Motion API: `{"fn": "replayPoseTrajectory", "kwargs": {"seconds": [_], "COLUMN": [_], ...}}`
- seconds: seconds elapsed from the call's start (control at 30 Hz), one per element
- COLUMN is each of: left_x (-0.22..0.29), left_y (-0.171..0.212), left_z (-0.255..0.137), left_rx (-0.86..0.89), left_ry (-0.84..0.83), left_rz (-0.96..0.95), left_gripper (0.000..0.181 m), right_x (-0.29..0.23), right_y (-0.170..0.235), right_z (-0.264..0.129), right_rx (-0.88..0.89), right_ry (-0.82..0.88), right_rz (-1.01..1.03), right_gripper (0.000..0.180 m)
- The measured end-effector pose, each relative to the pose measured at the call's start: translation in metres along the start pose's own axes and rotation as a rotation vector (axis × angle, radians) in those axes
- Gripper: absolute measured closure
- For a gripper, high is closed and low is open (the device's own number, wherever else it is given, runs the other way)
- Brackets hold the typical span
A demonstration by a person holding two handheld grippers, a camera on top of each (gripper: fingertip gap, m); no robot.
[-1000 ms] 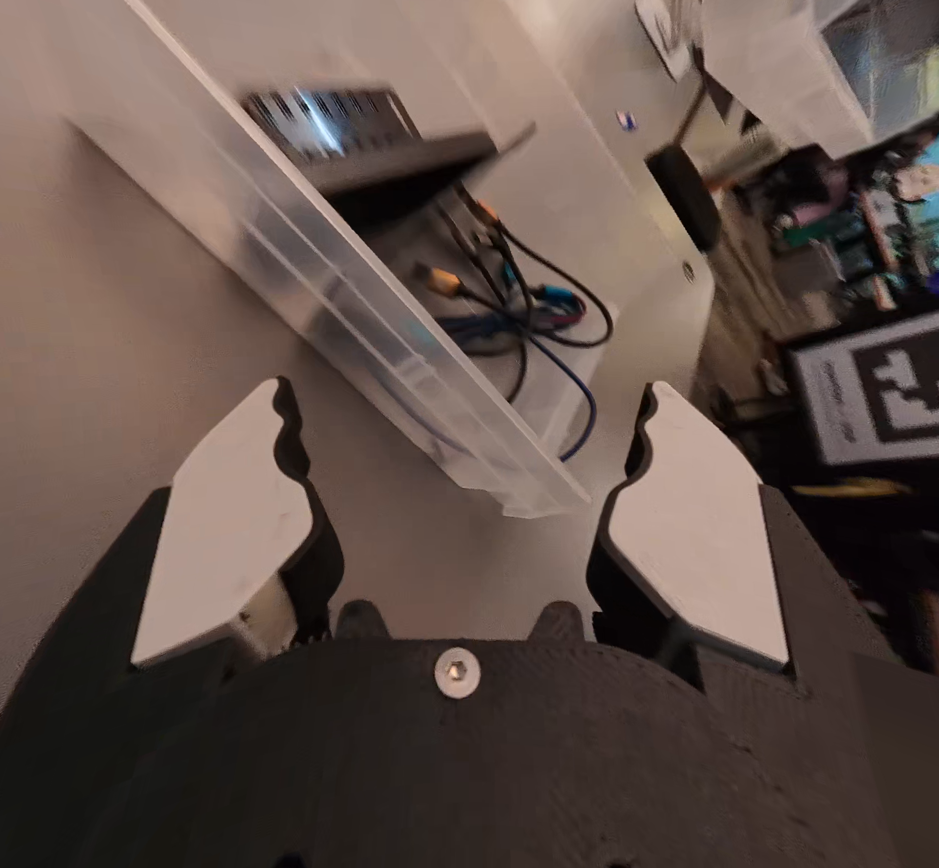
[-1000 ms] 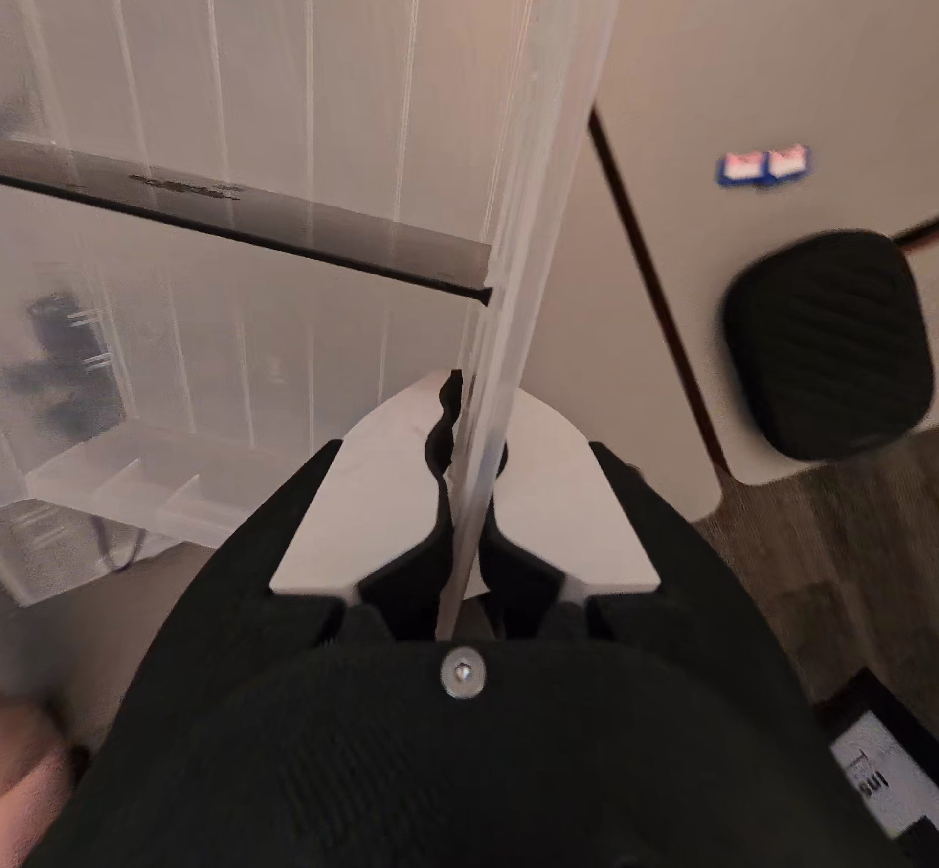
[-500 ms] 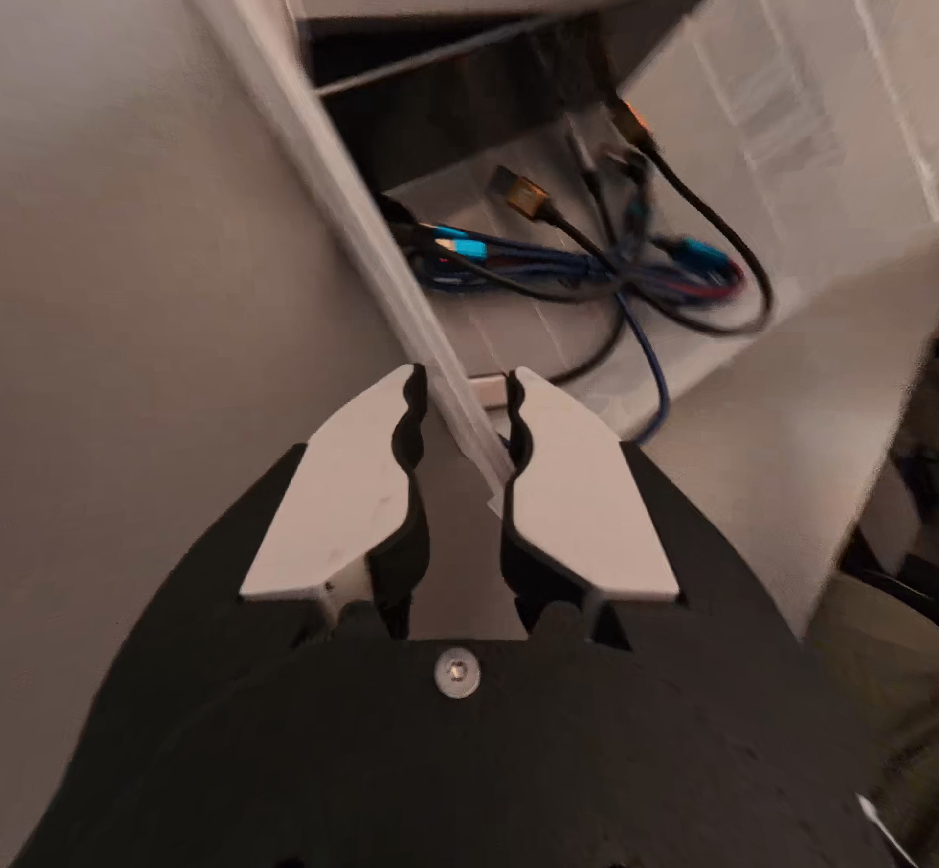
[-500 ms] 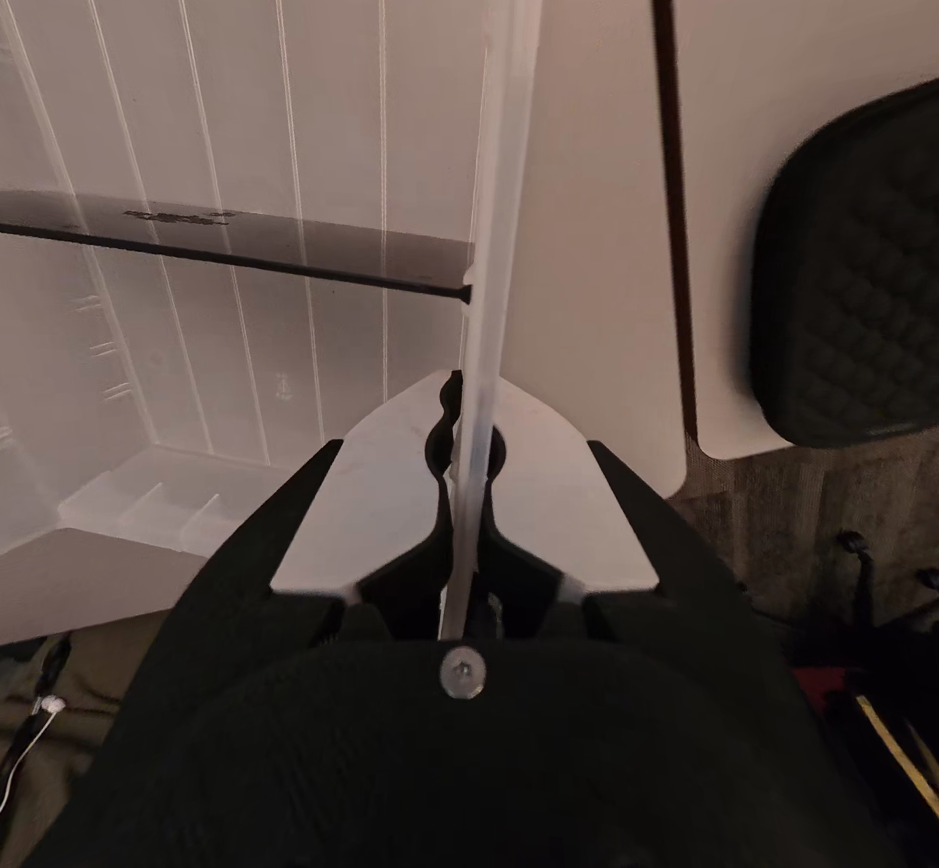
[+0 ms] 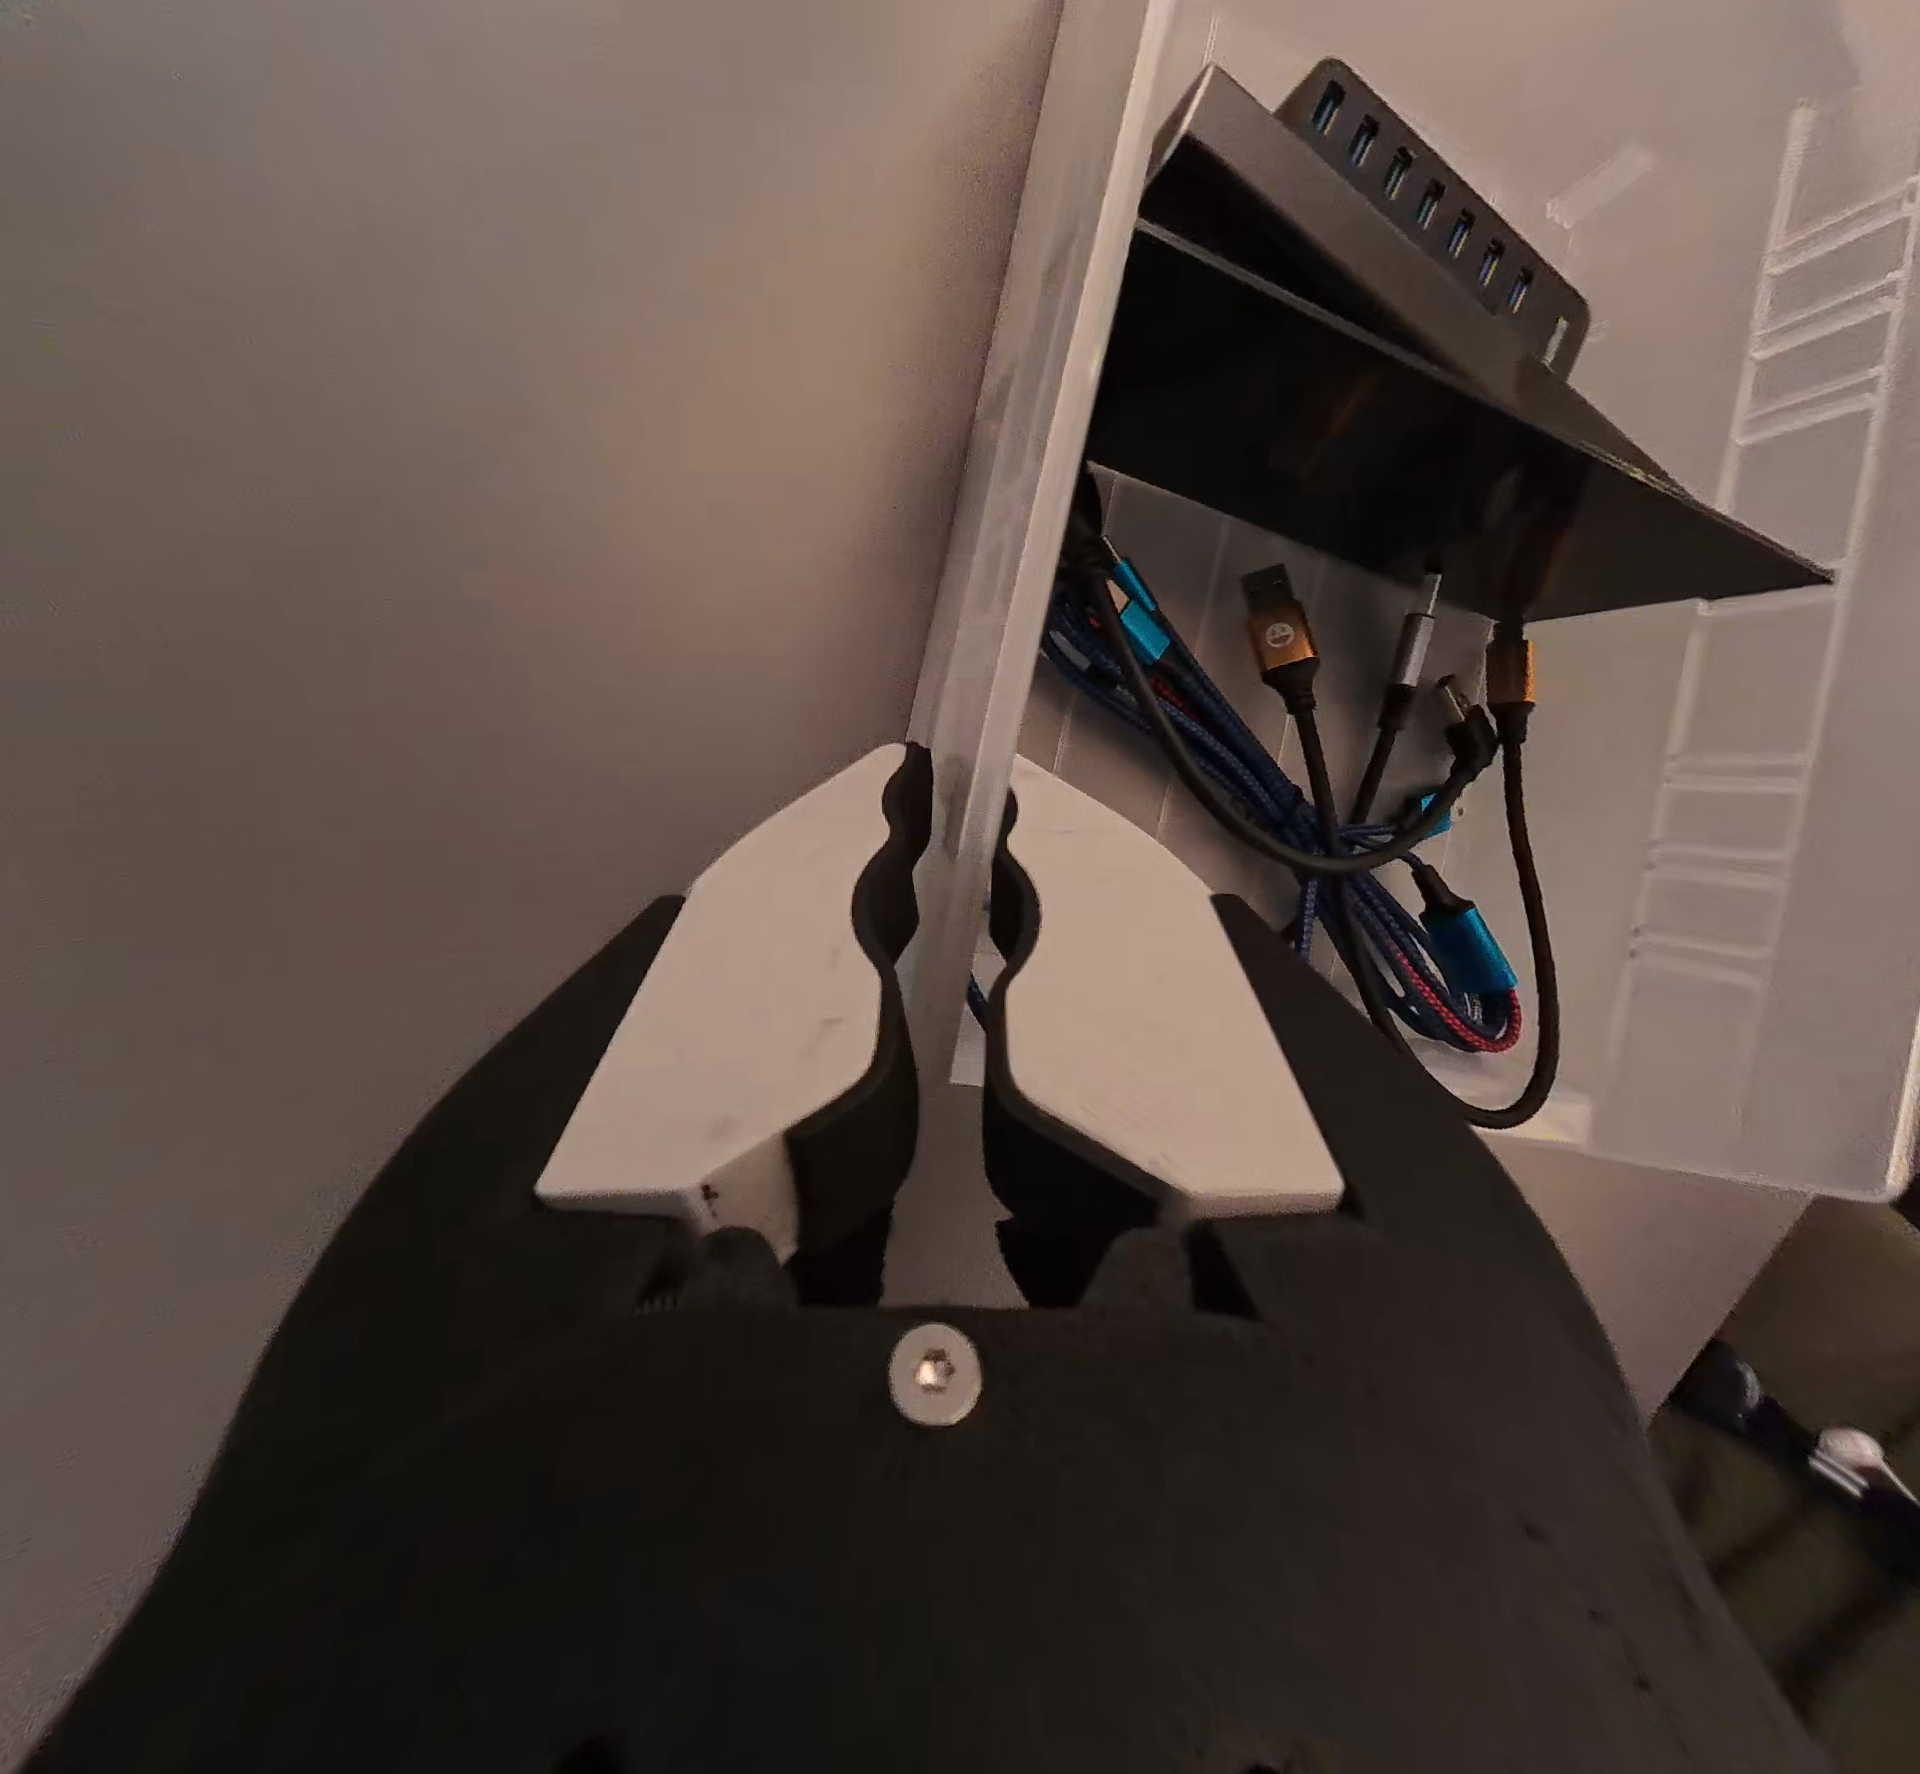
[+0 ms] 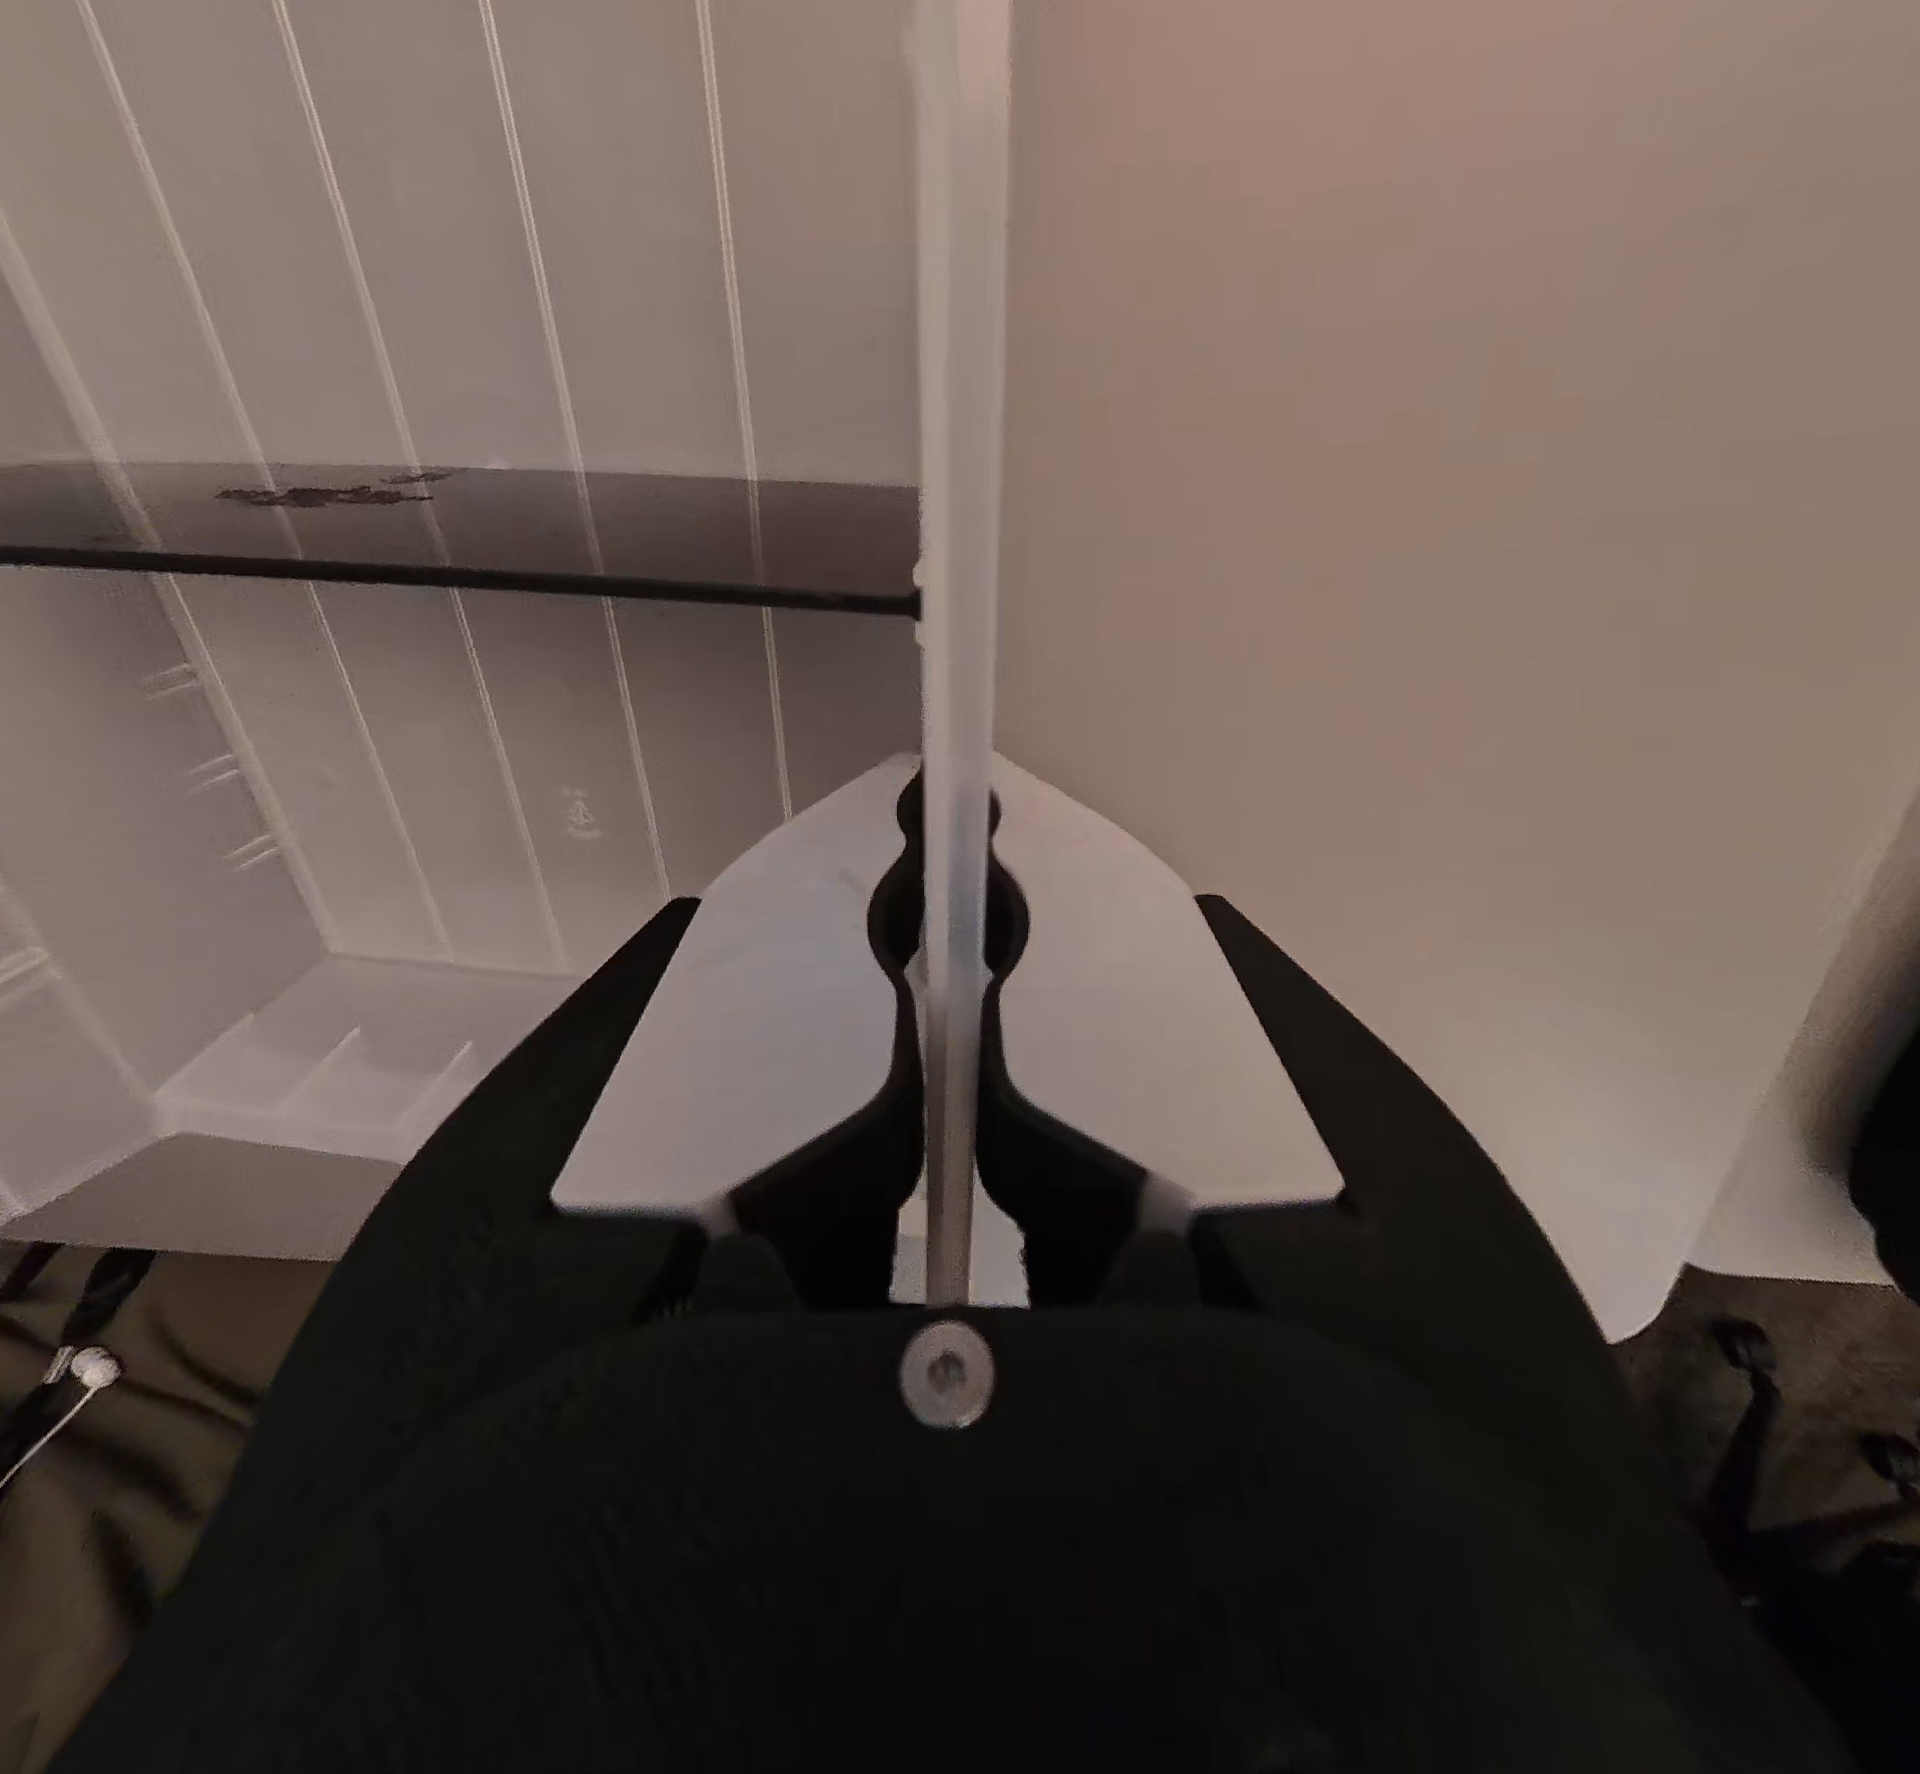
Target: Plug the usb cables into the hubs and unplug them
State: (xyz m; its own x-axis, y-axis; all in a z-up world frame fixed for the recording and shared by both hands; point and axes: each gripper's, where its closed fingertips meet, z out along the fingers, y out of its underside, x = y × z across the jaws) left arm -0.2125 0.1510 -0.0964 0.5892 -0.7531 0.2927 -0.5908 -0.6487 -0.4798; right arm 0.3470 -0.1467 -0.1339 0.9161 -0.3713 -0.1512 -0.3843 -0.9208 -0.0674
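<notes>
Left wrist view: both grippers clamp the rims of a clear plastic bin [image 5: 1039, 436], plugging not yet begun

The left gripper [image 5: 951, 789] and the right gripper [image 6: 954, 789] each pinch a bin wall. Inside, a dark hub [image 5: 1444, 207] with a row of empty ports sits beyond a black divider [image 5: 1455, 436]; braided usb cables [image 5: 1392, 851] with blue, orange and silver plugs lie tangled and loose, so every insertion and removal appears to remain

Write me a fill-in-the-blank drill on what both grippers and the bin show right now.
1. The left gripper is shut on the clear bin's ____.
2. The right gripper is ____ on the clear bin too.
3. The USB cables lie ____ the bin.
4. The hub's visible ports are all ____.

Missing words: wall; shut; inside; empty
</notes>
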Motion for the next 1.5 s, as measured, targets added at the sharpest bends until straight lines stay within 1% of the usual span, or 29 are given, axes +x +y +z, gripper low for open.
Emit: {"fn": "replayPoseTrajectory", "kwargs": {"seconds": [0.1, 0.23, 0.4, 0.47, 0.6, 0.77, 0.87, 1.0, 1.17, 1.33, 1.5], "left_x": [-0.034, -0.069, -0.114, -0.125, -0.140, -0.148, -0.155, -0.166, -0.167, -0.167, -0.173], "left_y": [0.024, 0.062, 0.105, 0.122, 0.156, 0.186, 0.196, 0.198, 0.200, 0.202, 0.206], "left_z": [-0.026, -0.062, -0.104, -0.119, -0.144, -0.164, -0.173, -0.180, -0.182, -0.184, -0.190], "left_rx": [-0.020, -0.047, 0.021, 0.048, 0.071, 0.092, 0.128, 0.193, 0.207, 0.217, 0.237], "left_ry": [-0.049, -0.118, -0.185, -0.194, -0.250, -0.292, -0.312, -0.325, -0.330, -0.328, -0.347], "left_rz": [-0.073, -0.126, -0.341, -0.397, -0.491, -0.600, -0.621, -0.650, -0.671, -0.699, -0.732], "left_gripper": [0.174, 0.174, 0.173, 0.173, 0.173, 0.173, 0.173, 0.170, 0.170, 0.170, 0.169], "right_x": [0.007, 0.026, 0.048, 0.053, 0.060, 0.072, 0.073, 0.077, 0.081, 0.081, 0.079], "right_y": [-0.008, -0.018, -0.029, -0.036, -0.042, -0.052, -0.054, -0.055, -0.056, -0.055, -0.063], "right_z": [-0.001, -0.003, -0.006, -0.006, -0.007, -0.008, -0.008, -0.008, -0.009, -0.011, -0.023], "right_rx": [0.005, 0.024, 0.033, 0.055, 0.044, 0.062, 0.064, 0.081, 0.091, 0.102, 0.196], "right_ry": [-0.005, -0.014, -0.005, -0.006, -0.004, 0.049, 0.059, 0.123, 0.190, 0.201, 0.182], "right_rz": [0.013, 0.065, 0.128, 0.135, 0.051, 0.045, 0.050, 0.017, -0.005, 0.009, 0.018], "right_gripper": [0.175, 0.174, 0.174, 0.174, 0.175, 0.168, 0.167, 0.161, 0.155, 0.153, 0.154]}}
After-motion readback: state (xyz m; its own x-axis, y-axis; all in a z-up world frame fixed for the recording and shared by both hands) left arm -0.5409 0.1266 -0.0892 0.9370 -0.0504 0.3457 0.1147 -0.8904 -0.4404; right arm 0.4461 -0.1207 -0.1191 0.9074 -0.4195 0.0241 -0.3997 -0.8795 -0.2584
